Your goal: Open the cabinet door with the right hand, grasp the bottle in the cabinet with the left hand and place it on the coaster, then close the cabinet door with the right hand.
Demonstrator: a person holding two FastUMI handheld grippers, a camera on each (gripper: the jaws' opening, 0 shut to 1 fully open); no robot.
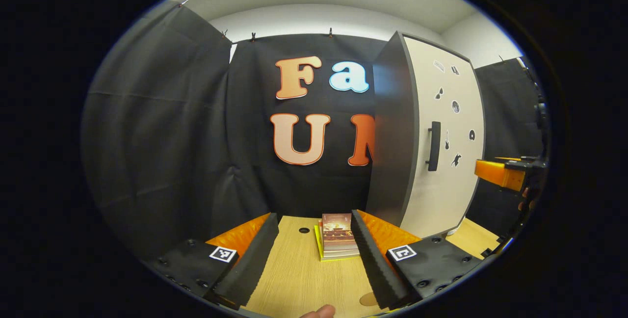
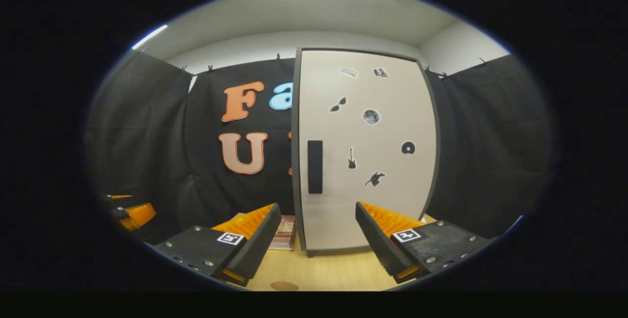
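The cabinet (image 1: 441,126) stands on the right of the wooden table, its pale door (image 2: 373,161) shut and hiding the inside. A dark vertical handle (image 2: 315,167) sits near the door's left edge, also seen as the handle (image 1: 433,146) in the left gripper view. My right gripper (image 2: 318,212) is open, facing the door just below the handle and short of it. My left gripper (image 1: 314,217) is open over the table, left of the cabinet, holding nothing. A round brown coaster (image 1: 368,299) lies on the table by my left gripper's right finger; the coaster (image 2: 283,286) shows near the front edge.
A small stack of books (image 1: 338,237) lies on the table (image 1: 294,278) left of the cabinet; the books (image 2: 284,232) peek out behind my right gripper's left finger. The other gripper (image 1: 505,173) hovers at the far right. Black cloth walls enclose the booth.
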